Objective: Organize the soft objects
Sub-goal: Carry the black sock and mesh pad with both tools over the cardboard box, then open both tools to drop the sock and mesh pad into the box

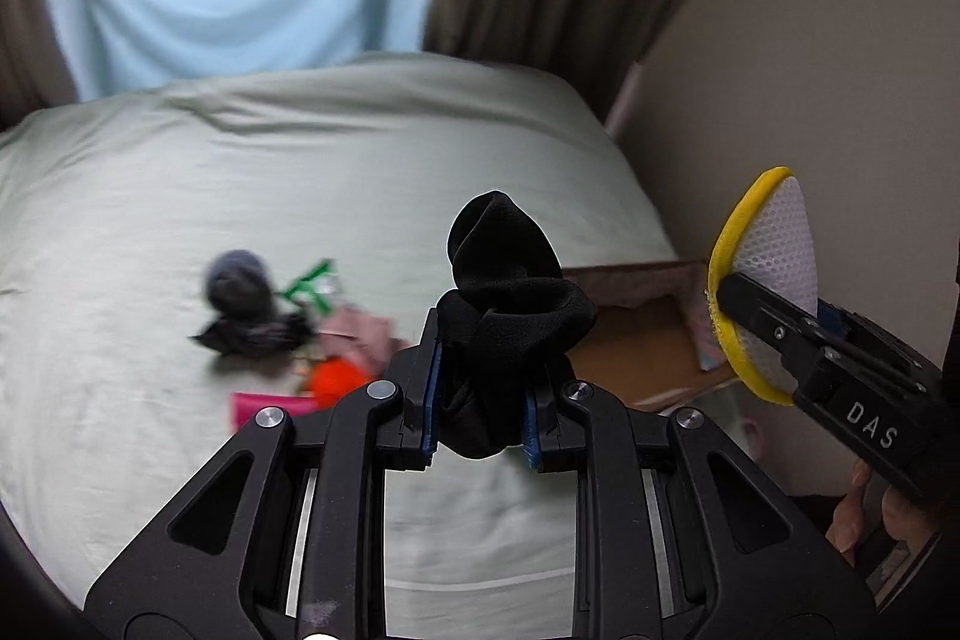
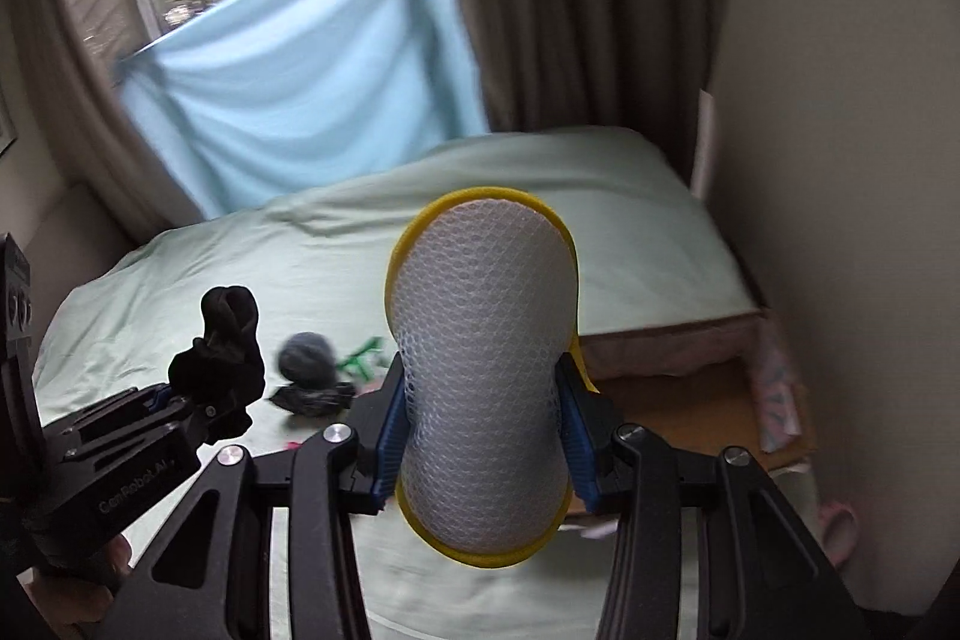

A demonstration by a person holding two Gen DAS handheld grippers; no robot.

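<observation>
My left gripper [image 1: 483, 388] is shut on a balled black sock [image 1: 501, 292], held up above the pale green bed [image 1: 360, 160]; the same sock [image 2: 225, 340] and left gripper [image 2: 174, 403] show at the left of the right wrist view. My right gripper [image 2: 480, 418] is shut on a yellow-rimmed white mesh sponge [image 2: 486, 340], squeezing its middle. That sponge [image 1: 768, 256] and the right gripper [image 1: 729, 301] appear at the right edge of the left wrist view. On the bed lies a small heap: a grey ball of cloth [image 1: 237, 280], dark fabric [image 1: 252, 334], pink cloth [image 1: 360, 334], an orange item [image 1: 336, 379].
A brown cardboard box [image 1: 642, 340] stands open beside the bed on the right, against the beige wall [image 1: 810, 40]. Brown curtains [image 2: 570, 10] and a light blue sheet [image 2: 312, 88] hang behind the bed. A green item [image 2: 363, 358] lies by the heap.
</observation>
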